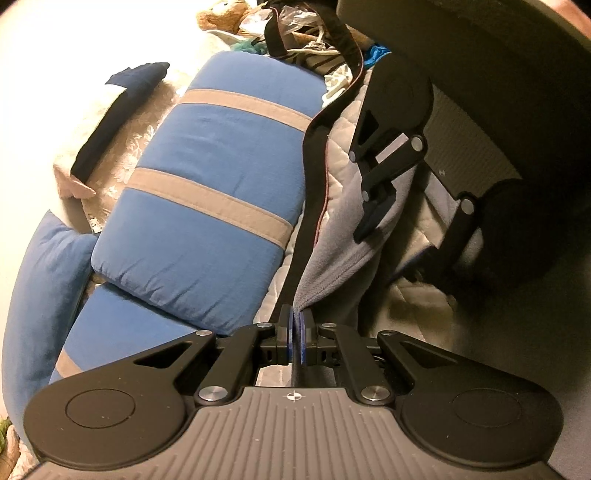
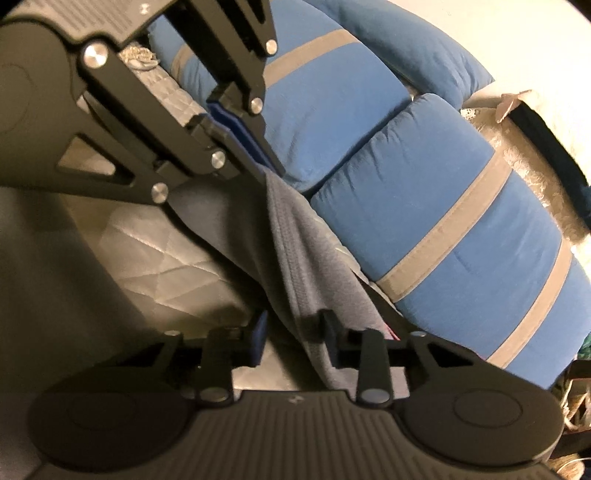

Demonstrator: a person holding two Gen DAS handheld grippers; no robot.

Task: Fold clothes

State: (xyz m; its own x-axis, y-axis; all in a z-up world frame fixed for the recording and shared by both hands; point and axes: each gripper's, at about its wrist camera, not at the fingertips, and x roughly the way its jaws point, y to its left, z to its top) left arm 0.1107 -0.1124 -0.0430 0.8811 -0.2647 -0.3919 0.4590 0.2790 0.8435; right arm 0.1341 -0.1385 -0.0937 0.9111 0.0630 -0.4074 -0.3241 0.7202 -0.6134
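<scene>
A grey fleece garment (image 1: 347,240) with a black edge band (image 1: 314,177) hangs stretched over a white quilted mattress (image 1: 347,114). My left gripper (image 1: 296,328) is shut on the garment's lower corner. My right gripper (image 2: 293,334) is open, its fingers apart on either side of the grey garment (image 2: 306,258), which runs between them. In the left wrist view the right gripper (image 1: 373,218) is at the garment's far edge. In the right wrist view the left gripper (image 2: 240,122) is shut on the cloth's far end.
Blue cushions with grey stripes (image 1: 207,206) lie along the left of the mattress, with a dark blue pillow (image 1: 48,295) beside them. A lace cover (image 1: 122,155) and a dark folded cloth (image 1: 118,107) lie further left. A clutter of clothes and a stuffed bear (image 1: 221,16) lies at the back.
</scene>
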